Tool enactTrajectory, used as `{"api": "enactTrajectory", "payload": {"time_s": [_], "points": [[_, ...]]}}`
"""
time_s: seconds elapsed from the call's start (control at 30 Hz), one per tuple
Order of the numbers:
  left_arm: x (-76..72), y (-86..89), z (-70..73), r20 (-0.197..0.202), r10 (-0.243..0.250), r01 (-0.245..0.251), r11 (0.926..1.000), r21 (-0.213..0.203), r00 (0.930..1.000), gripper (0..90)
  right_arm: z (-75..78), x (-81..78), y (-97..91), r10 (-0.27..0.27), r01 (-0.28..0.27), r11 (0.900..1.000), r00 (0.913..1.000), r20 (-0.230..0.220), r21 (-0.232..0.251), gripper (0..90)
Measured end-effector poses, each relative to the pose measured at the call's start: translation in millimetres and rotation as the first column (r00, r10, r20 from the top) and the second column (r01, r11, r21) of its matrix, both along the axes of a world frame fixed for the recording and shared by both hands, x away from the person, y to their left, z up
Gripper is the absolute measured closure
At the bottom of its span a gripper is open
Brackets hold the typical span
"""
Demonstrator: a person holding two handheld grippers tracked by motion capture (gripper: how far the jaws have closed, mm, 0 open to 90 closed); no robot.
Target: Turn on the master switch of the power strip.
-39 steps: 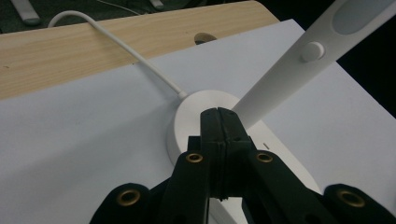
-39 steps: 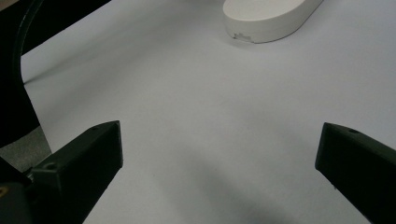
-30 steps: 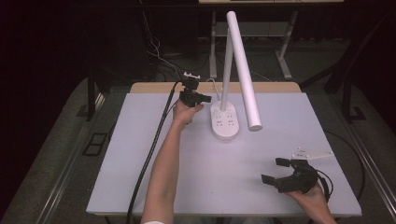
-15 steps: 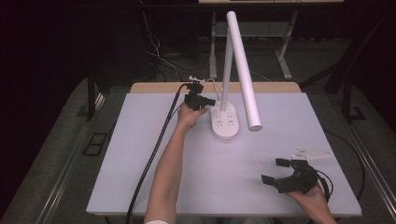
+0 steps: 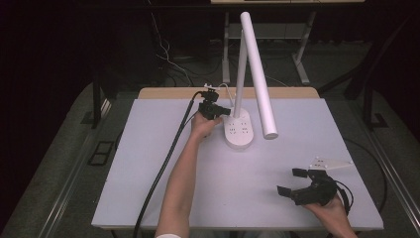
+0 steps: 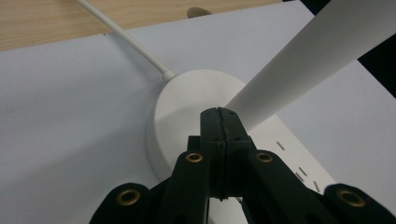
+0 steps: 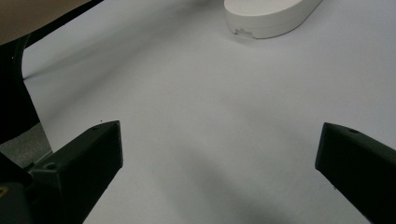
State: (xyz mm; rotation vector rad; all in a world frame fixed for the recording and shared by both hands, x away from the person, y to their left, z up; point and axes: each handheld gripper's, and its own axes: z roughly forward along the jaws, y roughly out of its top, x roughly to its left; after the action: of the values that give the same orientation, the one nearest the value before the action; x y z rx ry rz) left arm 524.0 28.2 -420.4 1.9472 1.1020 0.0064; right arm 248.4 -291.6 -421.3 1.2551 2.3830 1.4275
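Left gripper [image 5: 218, 110], seen from the high view, sits at the far side of the table [image 5: 148, 163], its clenched jaws right at the left end of the desk lamp [image 5: 240, 130] base. That oval white base carries socket slots and stands near the far middle of the table, with an upright post and a long white lamp head [image 5: 259, 74] slanting down to the right. A second ago this gripper was a little further left and back from the base; it has since edged in toward it. A black cable [image 5: 163, 168] trails from it along the forearm toward the near edge. The right gripper [image 5: 297, 187] rests at the near right corner, jaws spread wide with nothing between them, just where it was before.

In the left gripper view, the left gripper [image 6: 218, 116] shows its two jaws pressed flat together, nothing between them, their tips over the round end of the lamp base [image 6: 187, 107], just before the lamp's post. A white cord [image 6: 126, 39] leaves the base toward the wooden edge.

From the right gripper view, the right gripper [image 7: 219, 154] has its jaws far apart over bare table, and the near end of the lamp base [image 7: 271, 16] lies well ahead.
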Motion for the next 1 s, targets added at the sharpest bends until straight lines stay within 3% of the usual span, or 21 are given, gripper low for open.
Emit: {"api": "enactTrajectory", "payload": {"time_s": [0.13, 0.23, 0.3, 0.4, 0.63, 0.8, 1.0], "points": [[-0.3, -2.8, -3.0, -0.001, 0.011, -0.011, 0.9999, 0.002, 0.9999, 89.5, -0.1, 0.1, -0.1, 0.001, -0.001, 1.0000, 1.0000, 0.000, -0.001, 0.2], [-0.3, -3.8, -6.1, -0.003, 0.006, -0.006, 0.9995, 0.032, 1.0000, 89.5, -0.1, 0.1, -0.1, 0.001, -0.001, 1.0000, 1.0000, -0.001, -0.002, 0.2], [-0.3, -2.4, -7.9, 0.001, 0.003, -0.003, 0.9999, 0.015, 1.0000, 89.5, 0.1, 0.0, -0.2, 0.001, -0.001, 1.0000, 1.0000, -0.001, -0.002, 0.2], [-2.1, -2.7, -8.5, 0.022, 0.000, 0.000, 0.9997, 0.026, 0.9998, 89.6, 0.1, -0.2, -0.4, -0.001, 0.001, 1.0000, 1.0000, -0.005, -0.001, 0.2], [-4.2, -6.8, -4.9, 0.037, -0.002, -0.002, 0.9955, 0.095, 0.9993, 90.0, 0.5, -1.0, 0.0, 0.001, -0.001, 1.0000, 1.0000, 0.000, -0.007, 0.3], [-3.9, -7.6, -5.6, 0.026, 0.009, -0.011, 0.9968, 0.080, 0.9996, 90.0, -0.1, -0.5, 0.0, 0.002, -0.002, 0.9999, 1.0000, -0.002, -0.011, 0.2], [-4.4, -8.1, -5.4, 0.029, 0.001, -0.004, 0.9944, 0.106, 0.9996, 90.0, 0.1, -0.9, 0.4, 0.003, -0.003, 0.9999, 1.0000, 0.002, -0.013, 0.2]]}}
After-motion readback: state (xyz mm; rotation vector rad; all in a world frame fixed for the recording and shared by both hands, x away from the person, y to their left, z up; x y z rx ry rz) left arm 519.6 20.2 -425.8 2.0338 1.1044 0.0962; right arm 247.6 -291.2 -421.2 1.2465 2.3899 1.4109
